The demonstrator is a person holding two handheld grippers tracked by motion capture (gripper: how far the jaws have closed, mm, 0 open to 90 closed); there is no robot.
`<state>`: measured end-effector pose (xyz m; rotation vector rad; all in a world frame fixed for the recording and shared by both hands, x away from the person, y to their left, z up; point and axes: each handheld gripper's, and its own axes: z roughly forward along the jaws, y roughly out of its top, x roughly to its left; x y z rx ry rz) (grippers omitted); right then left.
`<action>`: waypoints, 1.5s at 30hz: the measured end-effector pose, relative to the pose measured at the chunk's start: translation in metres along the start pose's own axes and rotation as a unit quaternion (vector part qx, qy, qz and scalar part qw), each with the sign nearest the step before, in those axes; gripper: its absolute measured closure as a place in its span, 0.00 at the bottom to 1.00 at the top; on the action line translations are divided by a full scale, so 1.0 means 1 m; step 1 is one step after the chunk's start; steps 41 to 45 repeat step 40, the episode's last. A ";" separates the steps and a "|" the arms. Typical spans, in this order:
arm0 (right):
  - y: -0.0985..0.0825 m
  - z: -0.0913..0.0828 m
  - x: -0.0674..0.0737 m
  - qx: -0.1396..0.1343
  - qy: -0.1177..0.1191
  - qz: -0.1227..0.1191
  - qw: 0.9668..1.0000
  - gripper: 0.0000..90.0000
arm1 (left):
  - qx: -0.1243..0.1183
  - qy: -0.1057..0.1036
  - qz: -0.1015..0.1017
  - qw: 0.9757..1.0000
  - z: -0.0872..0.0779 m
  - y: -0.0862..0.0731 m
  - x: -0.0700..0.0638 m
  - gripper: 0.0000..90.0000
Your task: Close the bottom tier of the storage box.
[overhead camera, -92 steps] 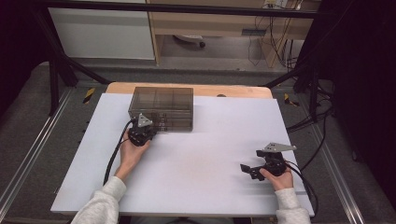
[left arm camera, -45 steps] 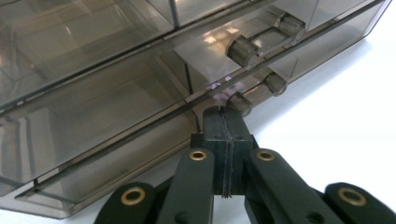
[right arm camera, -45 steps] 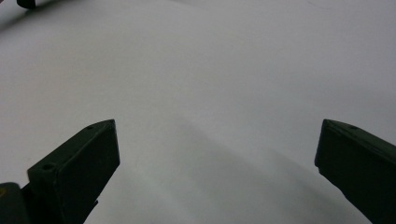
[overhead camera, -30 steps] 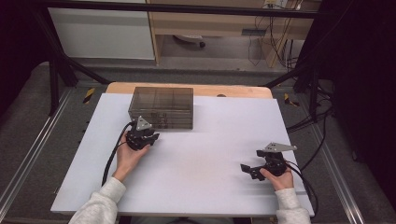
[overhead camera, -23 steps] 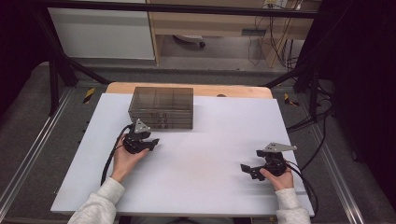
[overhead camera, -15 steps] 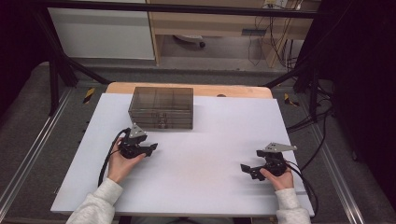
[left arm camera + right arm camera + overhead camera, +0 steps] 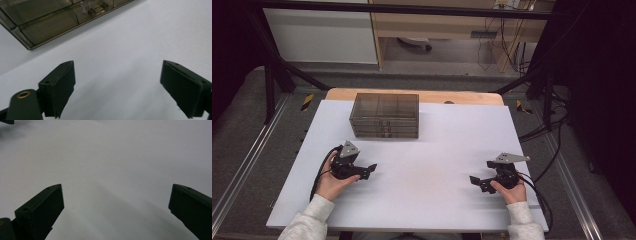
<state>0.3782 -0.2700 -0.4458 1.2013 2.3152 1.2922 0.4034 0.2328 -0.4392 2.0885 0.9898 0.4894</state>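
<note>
Left claw [image 7: 368, 171] backed off the drawer box [image 7: 385, 115], jaws just opening, seemingly empty.

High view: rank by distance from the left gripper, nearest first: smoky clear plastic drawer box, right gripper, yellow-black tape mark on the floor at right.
From the left gripper, open and empty on the white table:
1. Smoky clear plastic drawer box, just behind it, toward the table's far edge.
2. Right gripper, across the table on the near right.
3. Yellow-black tape mark, on the floor past the table's far right corner.
</note>
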 end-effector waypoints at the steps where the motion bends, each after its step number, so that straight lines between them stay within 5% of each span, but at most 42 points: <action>1: 0.000 0.000 0.000 0.000 0.001 0.001 1.000 0.01 | 0.000 0.001 0.000 1.000 -0.001 -0.001 0.000 0.12; 21: 0.000 0.001 0.000 0.005 0.000 0.002 1.000 0.01 | 0.008 -0.001 -0.011 1.000 -0.025 -0.027 0.017 0.09; 45: -0.001 0.002 0.000 0.009 -0.001 0.000 1.000 0.01 | 0.014 0.001 -0.014 1.000 -0.029 -0.035 0.022 0.08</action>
